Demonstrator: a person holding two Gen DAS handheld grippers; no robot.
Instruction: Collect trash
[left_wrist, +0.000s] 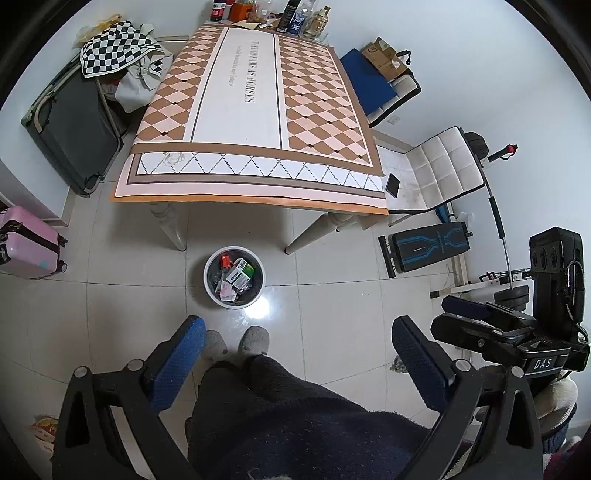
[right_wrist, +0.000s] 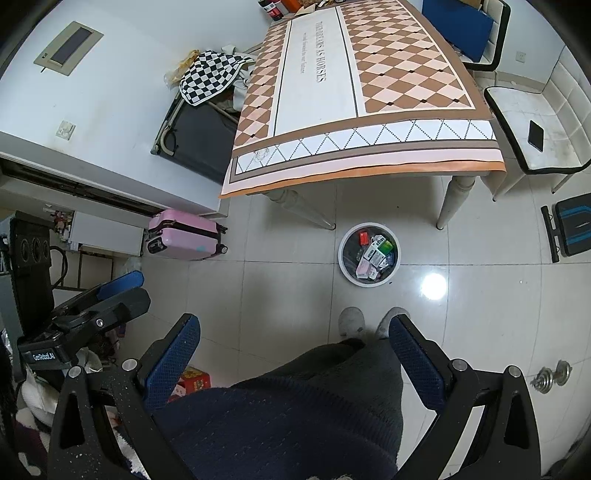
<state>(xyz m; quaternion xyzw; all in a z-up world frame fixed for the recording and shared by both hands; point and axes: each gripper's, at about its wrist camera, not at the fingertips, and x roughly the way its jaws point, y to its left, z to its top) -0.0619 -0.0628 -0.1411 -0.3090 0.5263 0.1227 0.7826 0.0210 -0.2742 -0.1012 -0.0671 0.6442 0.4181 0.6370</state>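
Note:
A round white trash bin (left_wrist: 212, 284) with a dark liner stands on the tiled floor in front of the table; it holds several small boxes and wrappers (left_wrist: 236, 277). It also shows in the right wrist view (right_wrist: 345, 273). My left gripper (left_wrist: 297, 338) is open and empty, held high above my legs, short of the bin. My right gripper (right_wrist: 293, 330) is open and empty, also well short of the bin. Each gripper shows from the side in the other's view: the right one (left_wrist: 465, 308), the left one (right_wrist: 122, 282).
A table with a brown diamond-patterned cloth (left_wrist: 251, 110) stands behind the bin, bottles and boxes at its far end. A white chair with a phone (left_wrist: 392, 184), a pink suitcase (right_wrist: 184, 234), a dark open suitcase (left_wrist: 74, 133) and a weight bench (left_wrist: 428, 247) surround it.

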